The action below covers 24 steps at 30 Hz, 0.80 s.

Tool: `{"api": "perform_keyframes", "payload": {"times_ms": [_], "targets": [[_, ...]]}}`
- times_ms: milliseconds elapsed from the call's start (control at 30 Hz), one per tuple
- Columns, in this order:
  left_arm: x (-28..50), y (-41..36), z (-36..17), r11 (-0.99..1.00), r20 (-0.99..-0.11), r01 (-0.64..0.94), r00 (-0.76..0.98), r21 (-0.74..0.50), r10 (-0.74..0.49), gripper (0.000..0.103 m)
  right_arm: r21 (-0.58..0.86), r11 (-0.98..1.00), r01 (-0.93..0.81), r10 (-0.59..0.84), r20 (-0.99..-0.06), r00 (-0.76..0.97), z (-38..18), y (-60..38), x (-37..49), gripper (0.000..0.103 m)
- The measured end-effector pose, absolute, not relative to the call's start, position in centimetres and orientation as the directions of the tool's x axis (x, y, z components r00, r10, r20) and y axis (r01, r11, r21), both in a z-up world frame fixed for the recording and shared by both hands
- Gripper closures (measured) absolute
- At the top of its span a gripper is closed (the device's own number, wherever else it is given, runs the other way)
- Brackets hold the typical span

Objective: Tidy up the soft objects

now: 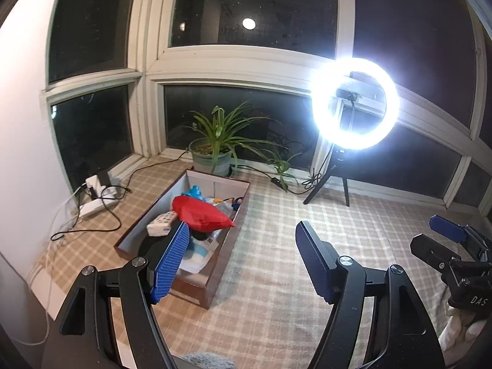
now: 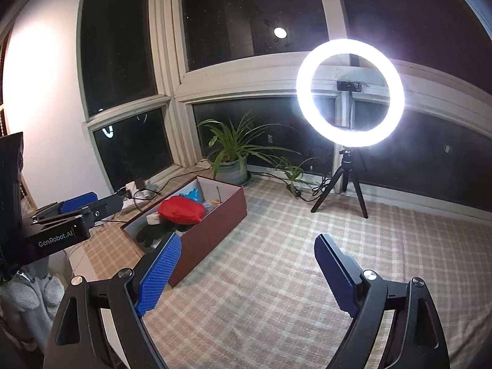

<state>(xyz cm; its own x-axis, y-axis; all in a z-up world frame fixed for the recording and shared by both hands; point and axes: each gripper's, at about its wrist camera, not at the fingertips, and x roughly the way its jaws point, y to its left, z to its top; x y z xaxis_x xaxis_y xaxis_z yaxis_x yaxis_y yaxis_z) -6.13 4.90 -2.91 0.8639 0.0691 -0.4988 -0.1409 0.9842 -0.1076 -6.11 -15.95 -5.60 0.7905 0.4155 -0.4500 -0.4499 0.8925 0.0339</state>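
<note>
A brown open box (image 1: 227, 246) lies on the plaid cloth. It holds a red soft pouch (image 1: 200, 213), a white dotted item (image 1: 161, 223), a blue toy (image 1: 195, 192) and a black glove (image 2: 150, 233). My left gripper (image 1: 243, 230) hangs open over the cloth at the box's near right side, with nothing between its blue pads. My right gripper (image 2: 247, 240) is open too, empty, to the right of the box (image 2: 212, 233). Each gripper shows in the other's view: the right gripper (image 1: 446, 230) and the left gripper (image 2: 89, 204). Grey knitted fabric (image 2: 27, 295) lies low at the left.
A lit ring light on a tripod (image 1: 355, 104) stands at the back right. A potted plant (image 1: 212, 153) sits behind the box by the dark windows. A power strip with cables (image 1: 95, 196) lies at the left wall. Plaid cloth (image 1: 276, 276) covers the surface.
</note>
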Motion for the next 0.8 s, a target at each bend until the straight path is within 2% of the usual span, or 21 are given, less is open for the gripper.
{"api": "perform_keyframes", "payload": {"times_ms": [800], "targets": [[-7.15,5.35,-2.67,0.977,-0.491,-0.184,0.865,-0.111,0.107,0.031,0.036,0.878,-0.478,0.441,-0.450,0.776,-5.68,-15.49,-6.30,0.017]]}}
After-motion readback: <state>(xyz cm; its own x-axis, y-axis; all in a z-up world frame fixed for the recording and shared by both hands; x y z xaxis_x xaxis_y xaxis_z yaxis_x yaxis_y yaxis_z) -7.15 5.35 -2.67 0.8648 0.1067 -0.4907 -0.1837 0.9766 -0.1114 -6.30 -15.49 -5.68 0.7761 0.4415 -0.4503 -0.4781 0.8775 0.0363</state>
